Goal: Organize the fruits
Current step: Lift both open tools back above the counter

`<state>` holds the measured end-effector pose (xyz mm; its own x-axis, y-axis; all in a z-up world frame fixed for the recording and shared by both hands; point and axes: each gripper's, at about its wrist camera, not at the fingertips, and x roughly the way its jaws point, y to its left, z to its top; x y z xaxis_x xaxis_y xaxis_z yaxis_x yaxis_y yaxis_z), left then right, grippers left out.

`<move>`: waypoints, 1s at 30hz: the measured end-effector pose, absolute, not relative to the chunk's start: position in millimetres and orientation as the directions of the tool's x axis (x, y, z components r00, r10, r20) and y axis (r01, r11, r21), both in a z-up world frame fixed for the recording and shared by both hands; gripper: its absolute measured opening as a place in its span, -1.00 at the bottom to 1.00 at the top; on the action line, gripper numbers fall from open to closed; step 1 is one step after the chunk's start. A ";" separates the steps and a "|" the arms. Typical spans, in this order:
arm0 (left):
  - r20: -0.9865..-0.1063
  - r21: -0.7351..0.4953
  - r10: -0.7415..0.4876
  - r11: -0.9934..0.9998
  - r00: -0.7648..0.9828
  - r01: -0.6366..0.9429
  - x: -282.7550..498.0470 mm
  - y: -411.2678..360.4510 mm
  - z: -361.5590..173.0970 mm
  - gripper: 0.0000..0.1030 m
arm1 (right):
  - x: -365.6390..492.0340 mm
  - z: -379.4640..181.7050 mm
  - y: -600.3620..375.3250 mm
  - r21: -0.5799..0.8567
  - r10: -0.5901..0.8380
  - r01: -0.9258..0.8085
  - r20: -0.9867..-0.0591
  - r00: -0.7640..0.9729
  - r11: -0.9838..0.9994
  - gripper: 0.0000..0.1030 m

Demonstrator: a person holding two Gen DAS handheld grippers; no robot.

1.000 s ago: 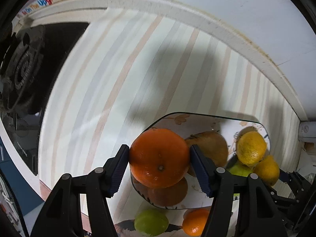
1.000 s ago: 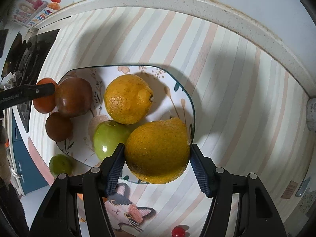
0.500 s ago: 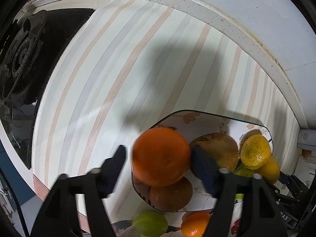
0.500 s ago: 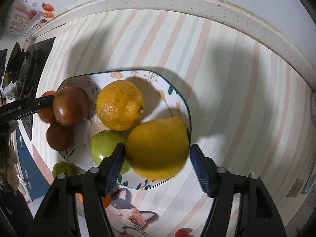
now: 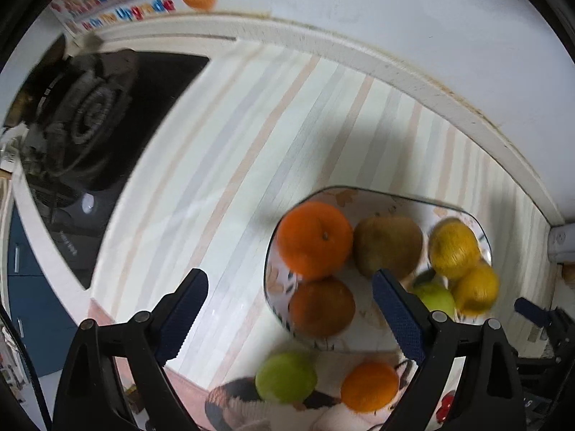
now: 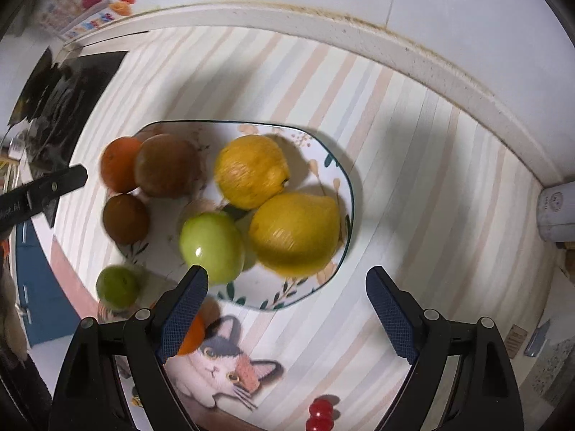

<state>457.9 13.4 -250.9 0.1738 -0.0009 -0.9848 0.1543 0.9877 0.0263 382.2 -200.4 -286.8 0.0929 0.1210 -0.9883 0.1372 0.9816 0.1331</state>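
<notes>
A flowered plate (image 6: 309, 287) on the striped counter holds an orange (image 5: 314, 239), two brown fruits (image 5: 387, 246) (image 5: 321, 305), two yellow citrus fruits (image 6: 251, 170) (image 6: 296, 233) and a green apple (image 6: 212, 242). My left gripper (image 5: 291, 312) is open and empty, pulled back above the plate's left edge. My right gripper (image 6: 287, 309) is open and empty, just short of the plate's near rim. A second green apple (image 5: 285, 377) and a small orange (image 5: 370, 384) lie off the plate on a cat-print mat (image 6: 230, 366).
A black gas hob (image 5: 90, 125) lies at the far left. A raised white ledge (image 6: 359, 43) and the wall bound the counter at the back. A white socket box (image 6: 557, 212) sits at the right. A small red object (image 6: 320, 411) lies near the front edge.
Both grippers opened and drew back. The left one released the orange onto the plate's left side; the right one released the yellow citrus onto the plate's right side.
</notes>
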 end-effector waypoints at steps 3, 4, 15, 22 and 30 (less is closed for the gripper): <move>-0.977 0.032 -0.002 0.987 0.215 0.156 429.3 14.7 -234.8 0.82 | 369.1 -268.2 -193.7 0.129 0.113 0.117 -0.985 0.133 0.985 0.78; -0.974 0.032 -0.003 0.988 0.225 0.154 420.9 15.5 -229.4 0.82 | 363.3 -261.1 -192.2 0.136 0.119 0.109 -0.982 0.146 0.985 0.78; -0.932 0.033 -0.021 0.989 0.361 0.144 329.6 13.3 -169.7 0.82 | 295.3 -188.6 -186.7 0.130 0.115 0.036 -0.953 0.279 0.991 0.78; -0.912 0.003 -0.054 0.990 0.407 0.138 287.4 15.1 -140.1 0.82 | 253.4 -149.5 -188.0 0.139 0.127 0.011 -0.932 0.339 0.990 0.78; -0.898 -0.023 -0.083 0.990 0.432 0.142 252.3 13.8 -118.4 0.82 | 217.0 -120.3 -191.1 0.152 0.141 -0.004 -0.912 0.386 0.988 0.78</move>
<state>252.3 13.8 -118.4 0.4324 -0.0830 -0.8979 0.1421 0.9896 -0.0230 217.0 -191.1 -120.3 0.3862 0.1413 -0.9115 -0.0037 0.9884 0.1517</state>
